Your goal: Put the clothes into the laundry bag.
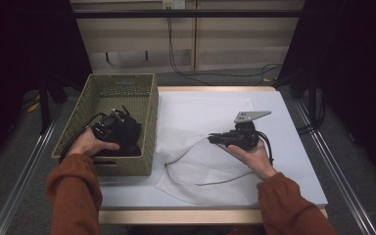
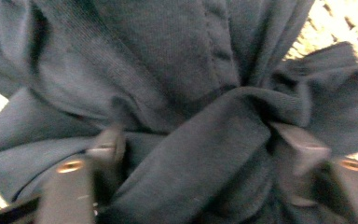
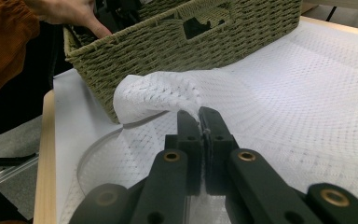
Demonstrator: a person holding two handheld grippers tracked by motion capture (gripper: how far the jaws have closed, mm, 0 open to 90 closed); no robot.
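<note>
Progress approx. mid-way: dark garment (image 2: 177, 93) sits in wicker basket (image 1: 147, 122), left-center of high view, w/ left gripper (image 1: 113, 122) jaws part-open around a fold, squeeze unclear. Right gripper (image 3: 200, 122) is pinched onto white mesh bag (image 3: 158, 95) rim at frame center, lifting it. Left: get garment out, into bag.

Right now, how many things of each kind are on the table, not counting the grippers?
Woven basket: 1
Dark cloth garment: 1, inside the basket
White mesh bag: 1
Total: 3
</note>
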